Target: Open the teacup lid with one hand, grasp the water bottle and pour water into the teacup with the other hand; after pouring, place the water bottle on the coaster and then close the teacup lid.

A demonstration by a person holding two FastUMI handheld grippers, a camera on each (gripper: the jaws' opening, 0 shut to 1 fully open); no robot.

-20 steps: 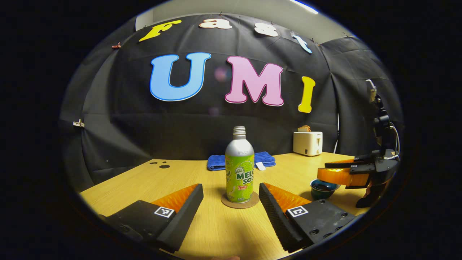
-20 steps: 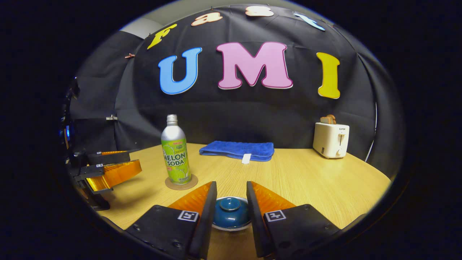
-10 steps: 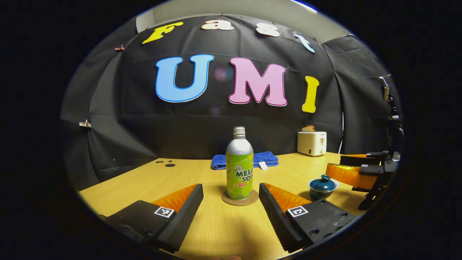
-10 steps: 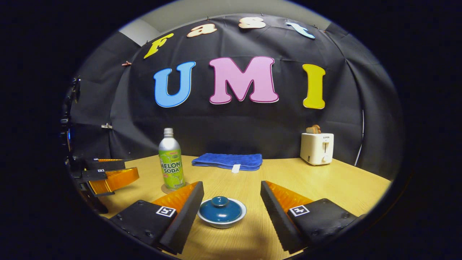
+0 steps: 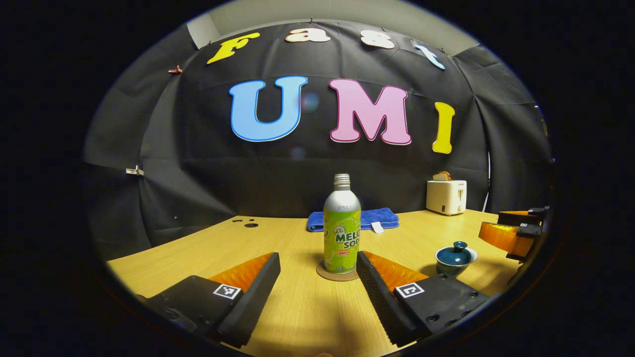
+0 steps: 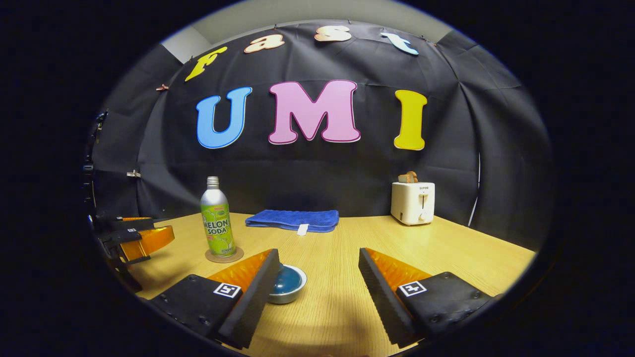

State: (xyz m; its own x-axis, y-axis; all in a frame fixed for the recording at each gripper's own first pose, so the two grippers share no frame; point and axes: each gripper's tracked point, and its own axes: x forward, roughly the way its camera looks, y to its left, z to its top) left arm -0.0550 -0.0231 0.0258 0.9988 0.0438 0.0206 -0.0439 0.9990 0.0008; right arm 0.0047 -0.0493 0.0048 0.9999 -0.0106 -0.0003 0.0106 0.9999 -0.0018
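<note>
Green label wraps the water bottle [image 5: 342, 225], upright on its coaster [image 5: 337, 272] mid-table; I won't read off its print; my left gripper [image 5: 317, 277] has fingers wide apart, bare wood table [image 5: 297, 307] between them; my right gripper [image 6: 317, 277] is spread too, the lidded teacup [image 6: 287, 282] peeking past its left finger; towel [image 6: 292, 219] and toaster [image 6: 412, 202] sit near the far edge

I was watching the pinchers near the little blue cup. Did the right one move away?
Yes. The right gripper opened and backed off rightward; the teacup now sits by its left finger.
</note>
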